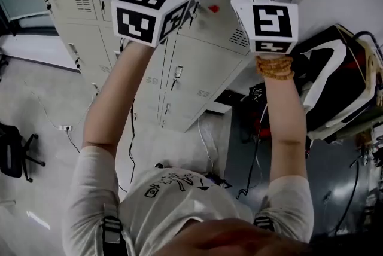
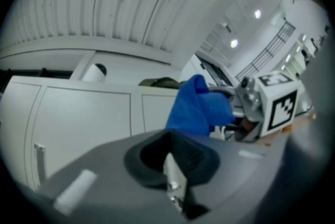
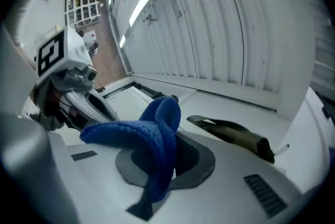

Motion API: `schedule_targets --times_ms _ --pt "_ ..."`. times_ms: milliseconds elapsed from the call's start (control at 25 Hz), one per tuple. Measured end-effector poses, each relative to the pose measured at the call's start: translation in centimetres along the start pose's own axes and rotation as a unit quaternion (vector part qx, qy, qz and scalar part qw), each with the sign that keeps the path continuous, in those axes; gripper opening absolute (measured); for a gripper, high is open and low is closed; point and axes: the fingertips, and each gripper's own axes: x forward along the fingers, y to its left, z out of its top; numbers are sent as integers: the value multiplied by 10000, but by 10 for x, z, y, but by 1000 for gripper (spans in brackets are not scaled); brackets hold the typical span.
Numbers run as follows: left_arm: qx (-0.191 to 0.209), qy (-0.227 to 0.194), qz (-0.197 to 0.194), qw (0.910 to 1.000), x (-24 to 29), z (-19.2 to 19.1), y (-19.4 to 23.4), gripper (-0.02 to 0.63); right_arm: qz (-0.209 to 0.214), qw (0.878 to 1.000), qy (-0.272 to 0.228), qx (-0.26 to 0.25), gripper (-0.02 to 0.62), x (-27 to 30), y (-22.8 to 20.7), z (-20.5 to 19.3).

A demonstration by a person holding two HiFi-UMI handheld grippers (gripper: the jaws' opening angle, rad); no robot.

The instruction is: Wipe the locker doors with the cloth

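Forearms: both stretched out ahead; bead bracelet (image 1: 275,66) on the right wrist
Left gripper (image 2: 168,150): dark pads pressed together, nothing between them; marker cube just beside the right one
Right gripper (image 3: 166,154): jaws pinching the blue cloth (image 3: 152,136)
Cloth: bunched; one fold rises above the jaws, one trails down across them, one reaches toward the left gripper; held up by the top end of the lockers (image 1: 197,69); whether it touches a door, cannot tell
Lockers: pale grey bank; doors closed, with vent slots and small handles
Dark object (image 3: 230,134): long, olive-black, lying on the locker top beyond the cloth; what it is, unclear
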Motion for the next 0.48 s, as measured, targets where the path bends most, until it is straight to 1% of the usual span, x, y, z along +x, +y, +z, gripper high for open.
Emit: schedule_targets --times_ms 80,240,400,480 --pt "-55 -35 1 10000 7 16 15 2 -173 9993 79 -331 31 31 -21 7" --pt "116 -3 136 9998 12 35 38 2 -468 9936 398 -946 31 75 -47 3" --pt "174 103 144 9997 16 36 48 2 -665 9862 647 -1373 31 92 -50 -2" --pt "170 167 129 9996 20 30 49 2 -735 9802 720 -1693 31 94 -46 -5"
